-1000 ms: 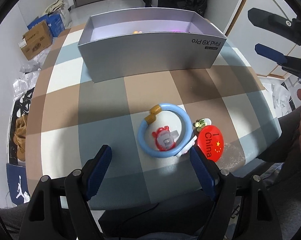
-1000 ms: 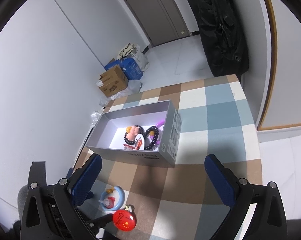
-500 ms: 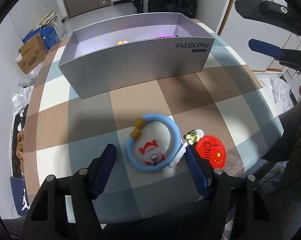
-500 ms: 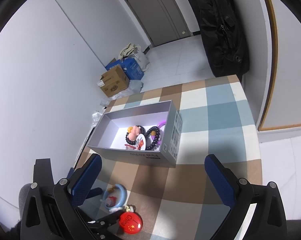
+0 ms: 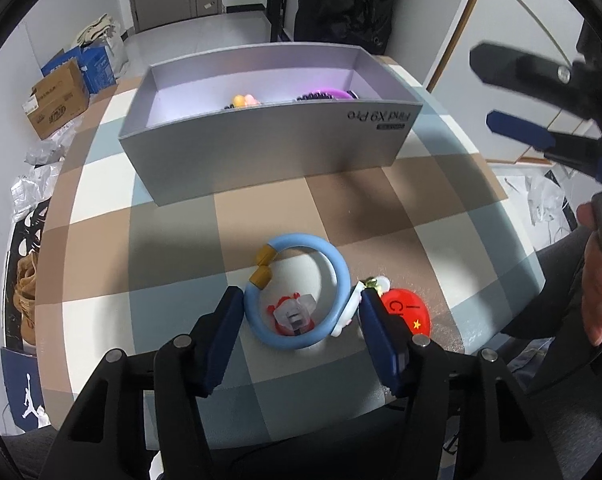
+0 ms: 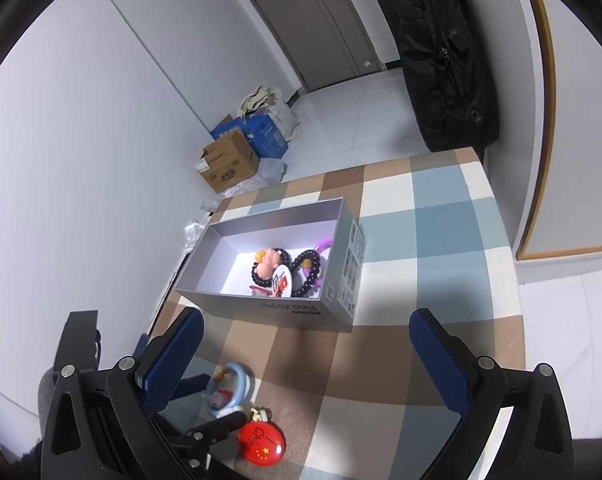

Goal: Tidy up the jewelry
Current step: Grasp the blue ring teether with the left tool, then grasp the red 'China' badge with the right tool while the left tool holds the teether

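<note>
Left wrist view: my left tool [image 5: 297, 318] brackets the blue bracelet [image 5: 299, 290] low in the frame.

Its two blue fingers stand spread, one on each side of the ring, not clamped on it. A red charm [image 5: 291, 314] lies inside the ring, and a red China badge [image 5: 407, 314] sits just right of it on the checked worktop [image 5: 173, 264]. In the right wrist view my right tool [image 6: 305, 364] hangs wide apart above the worktop, holding nothing. The grey box [image 6: 285, 310] at mid-frame holds dark bead bracelets [image 6: 301, 268].
</note>
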A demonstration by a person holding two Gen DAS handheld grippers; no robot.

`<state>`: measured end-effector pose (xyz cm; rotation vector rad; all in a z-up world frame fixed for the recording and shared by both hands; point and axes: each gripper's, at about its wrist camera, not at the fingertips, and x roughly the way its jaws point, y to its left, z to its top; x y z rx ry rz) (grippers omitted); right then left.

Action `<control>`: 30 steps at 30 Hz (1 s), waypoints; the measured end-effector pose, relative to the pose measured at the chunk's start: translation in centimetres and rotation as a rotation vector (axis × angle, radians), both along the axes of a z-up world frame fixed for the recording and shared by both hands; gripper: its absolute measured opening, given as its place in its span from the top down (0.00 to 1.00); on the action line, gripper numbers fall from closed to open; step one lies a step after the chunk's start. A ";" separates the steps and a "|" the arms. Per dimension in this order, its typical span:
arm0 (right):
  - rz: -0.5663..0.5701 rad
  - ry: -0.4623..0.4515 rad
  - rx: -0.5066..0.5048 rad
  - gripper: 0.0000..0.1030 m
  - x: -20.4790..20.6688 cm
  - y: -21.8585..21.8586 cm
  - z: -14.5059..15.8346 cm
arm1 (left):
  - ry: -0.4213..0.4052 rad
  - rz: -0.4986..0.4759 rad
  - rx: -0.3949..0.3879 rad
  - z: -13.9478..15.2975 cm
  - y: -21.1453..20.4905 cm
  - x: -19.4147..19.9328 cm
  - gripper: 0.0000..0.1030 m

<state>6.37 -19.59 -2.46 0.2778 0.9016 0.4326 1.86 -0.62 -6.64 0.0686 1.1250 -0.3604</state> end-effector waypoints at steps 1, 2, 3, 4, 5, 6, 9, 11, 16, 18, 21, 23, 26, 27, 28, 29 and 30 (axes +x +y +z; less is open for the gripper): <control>0.000 0.002 -0.002 0.00 0.0 0.0 0.0 | -0.004 0.005 -0.006 0.1 0.1 0.1 0.47; -0.001 0.004 -0.003 0.00 0.0 0.0 -0.1 | -0.009 0.011 -0.015 0.3 0.2 0.1 0.47; -0.001 0.006 -0.003 0.00 0.0 0.0 -0.2 | -0.013 0.014 -0.021 0.3 0.2 0.1 0.47; -0.002 0.010 -0.004 0.00 0.0 0.0 -0.2 | -0.017 0.020 -0.033 0.6 0.3 0.1 0.47; -0.002 0.013 -0.006 0.00 0.0 0.0 -0.3 | -0.020 0.025 -0.039 0.6 0.3 0.0 0.47; -0.002 0.016 -0.007 0.00 0.1 0.0 -0.4 | -0.025 0.032 -0.048 0.8 0.5 0.0 0.47; 0.007 0.025 -0.011 0.00 0.0 0.1 -0.7 | -0.030 0.048 -0.074 1.0 0.8 0.2 0.47; 0.015 0.028 -0.024 0.00 -0.1 0.3 -0.8 | -0.034 0.060 -0.095 1.2 1.1 0.2 0.47; 0.041 0.047 -0.045 0.00 -0.5 0.7 -1.4 | -0.053 0.100 -0.174 2.2 2.1 0.5 0.47; 0.057 0.057 -0.060 0.00 -0.9 1.1 -1.8 | -0.062 0.126 -0.219 2.6 2.8 0.6 0.47; 0.089 0.079 -0.083 0.00 -1.6 1.8 -2.3 | -0.062 0.158 -0.291 3.0 3.8 0.8 0.47; 0.108 0.095 -0.097 0.00 -2.3 2.2 -2.8 | -0.062 0.177 -0.320 3.3 4.3 1.0 0.47; 0.140 0.118 -0.109 0.07 -3.2 2.9 -3.5 | -0.070 0.198 -0.347 3.5 4.8 1.4 0.47; 0.148 0.124 -0.110 0.10 -3.4 3.1 -3.6 | -0.077 0.205 -0.352 3.6 5.0 1.4 0.47; 0.164 0.132 -0.114 0.14 -3.8 3.4 -3.9 | -0.080 0.207 -0.357 3.9 5.1 1.3 0.47; 0.177 0.136 -0.124 0.15 -4.1 3.8 -4.0 | -0.082 0.208 -0.360 3.9 5.1 1.3 0.47; 0.193 0.137 -0.140 0.18 -4.5 4.2 -4.2 | -0.084 0.208 -0.362 4.0 5.2 1.3 0.47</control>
